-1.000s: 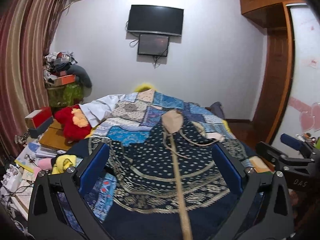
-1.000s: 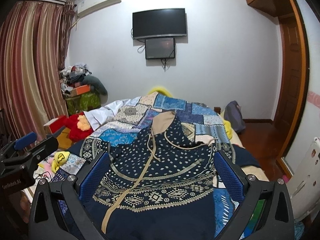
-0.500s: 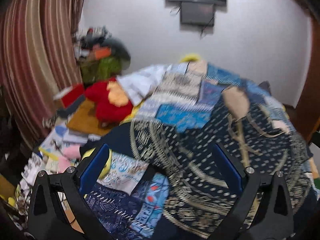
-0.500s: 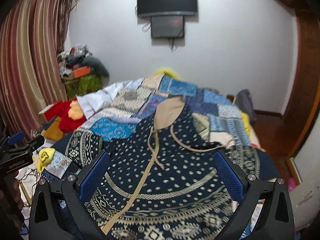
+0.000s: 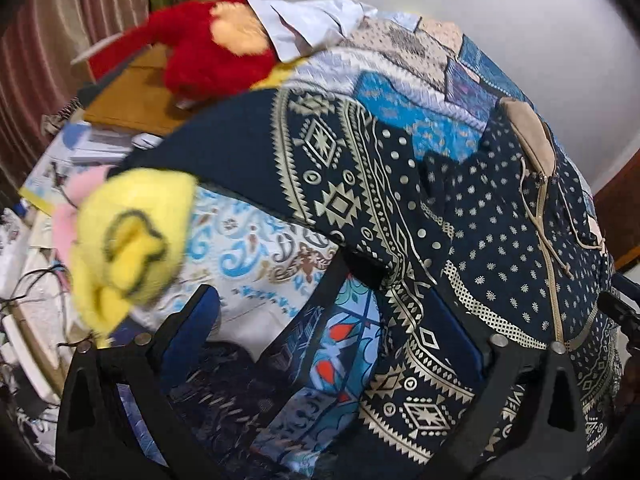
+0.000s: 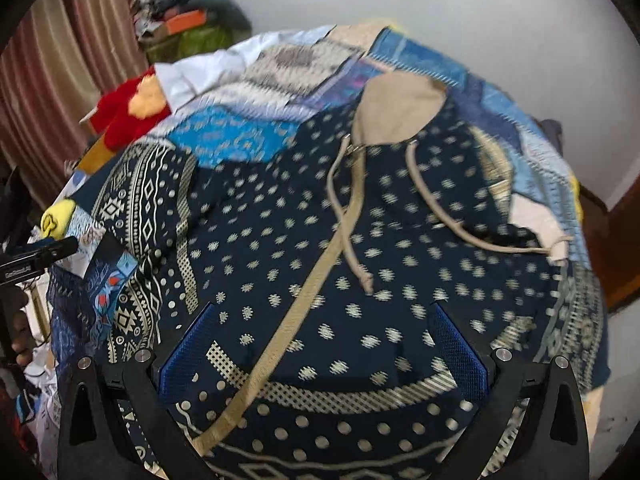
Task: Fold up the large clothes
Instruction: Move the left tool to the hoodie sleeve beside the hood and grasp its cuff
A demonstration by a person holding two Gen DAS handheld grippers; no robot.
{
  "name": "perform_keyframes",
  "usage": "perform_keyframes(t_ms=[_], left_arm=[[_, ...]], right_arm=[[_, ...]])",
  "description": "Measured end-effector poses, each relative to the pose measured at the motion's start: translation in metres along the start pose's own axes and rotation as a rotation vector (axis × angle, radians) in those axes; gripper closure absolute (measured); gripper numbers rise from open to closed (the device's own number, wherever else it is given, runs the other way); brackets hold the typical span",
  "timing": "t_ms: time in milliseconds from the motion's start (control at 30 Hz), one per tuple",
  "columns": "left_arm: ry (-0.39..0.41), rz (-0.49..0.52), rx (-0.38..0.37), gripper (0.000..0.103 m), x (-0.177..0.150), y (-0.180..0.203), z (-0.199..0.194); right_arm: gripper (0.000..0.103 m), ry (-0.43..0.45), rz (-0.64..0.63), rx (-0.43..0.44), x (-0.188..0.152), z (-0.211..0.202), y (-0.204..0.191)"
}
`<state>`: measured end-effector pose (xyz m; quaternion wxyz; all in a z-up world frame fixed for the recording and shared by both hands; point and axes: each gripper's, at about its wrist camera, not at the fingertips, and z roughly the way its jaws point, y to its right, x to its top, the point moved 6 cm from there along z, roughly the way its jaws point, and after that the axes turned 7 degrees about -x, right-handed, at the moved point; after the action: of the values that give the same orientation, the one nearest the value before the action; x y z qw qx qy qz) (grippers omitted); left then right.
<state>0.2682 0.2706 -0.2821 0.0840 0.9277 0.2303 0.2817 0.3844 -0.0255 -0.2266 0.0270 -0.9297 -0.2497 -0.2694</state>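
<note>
A large navy hoodie (image 6: 304,248) with gold geometric print, a beige hood (image 6: 400,108) and beige drawstrings lies spread face up on the bed. My right gripper (image 6: 324,344) hovers open just above its lower front, the beige zipper band running between the blue pads. In the left wrist view the same hoodie (image 5: 500,216) fills the right side, and its left sleeve (image 5: 320,160) stretches toward the bed's left edge. My left gripper (image 5: 324,328) is open low over the sleeve cuff and the bedspread beside it. Neither holds cloth.
A patchwork blue bedspread (image 6: 236,136) covers the bed. A yellow plush (image 5: 128,240) and a red plush (image 5: 212,56) sit at the left edge, over cluttered books and boxes. A white shirt (image 6: 208,68) lies at the far left. A door is at right.
Both grippers have dropped down and forward toward the hoodie. The left one swung left to the sleeve and bed edge; the right one came close over the hoodie's front.
</note>
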Motion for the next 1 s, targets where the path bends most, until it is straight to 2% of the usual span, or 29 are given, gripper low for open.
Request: perform_keyframes(t_ms=[33,133,233,300,333,400,433,467,533,600,633,800,1000], left_arm=[[-0.004,0.01,0.008,0.008,0.002,0.0,0.006],[0.009,0.037,0.007,0.009,0.015,0.001,0.018],[0.022,-0.009,-0.024,0.009,0.033,-0.005,0.027],[0.03,-0.045,-0.054,0.014,0.044,-0.011,0.033],[0.031,-0.067,-0.066,0.024,0.05,-0.014,0.036],[0.032,-0.103,-0.078,0.034,0.059,-0.021,0.041],[0.035,-0.118,-0.077,0.044,0.062,-0.024,0.043],[0.037,-0.13,-0.069,0.056,0.066,-0.026,0.045],[0.039,-0.137,-0.049,0.074,0.073,-0.03,0.046],[0.036,-0.133,-0.015,0.086,0.079,-0.032,0.048],[0.037,-0.12,0.018,0.095,0.082,-0.033,0.048],[0.107,-0.02,0.1,0.096,0.102,-0.014,0.028],[0.265,0.172,0.086,0.097,0.123,0.057,-0.02]], right_arm=[[0.0,-0.015,-0.005,0.013,0.001,0.006,-0.002],[0.0,-0.053,-0.005,0.032,0.005,0.02,-0.005],[0.0,-0.052,0.01,0.068,0.011,0.022,-0.01],[0.0,-0.042,0.009,0.073,0.016,0.021,-0.011],[0.0,-0.035,0.008,0.074,0.018,0.02,-0.012],[0.0,-0.023,0.006,0.078,0.021,0.018,-0.013],[0.0,-0.019,0.006,0.078,0.023,0.018,-0.012],[0.0,-0.017,0.005,0.077,0.024,0.017,-0.011],[0.0,-0.016,0.01,0.079,0.025,0.017,-0.01],[0.0,-0.016,0.021,0.086,0.025,0.016,-0.007],[0.0,-0.013,0.028,0.087,0.025,0.014,-0.005],[0.0,0.025,0.048,0.067,0.026,0.0,0.007],[0.0,0.09,0.06,0.026,0.025,-0.028,0.024]])
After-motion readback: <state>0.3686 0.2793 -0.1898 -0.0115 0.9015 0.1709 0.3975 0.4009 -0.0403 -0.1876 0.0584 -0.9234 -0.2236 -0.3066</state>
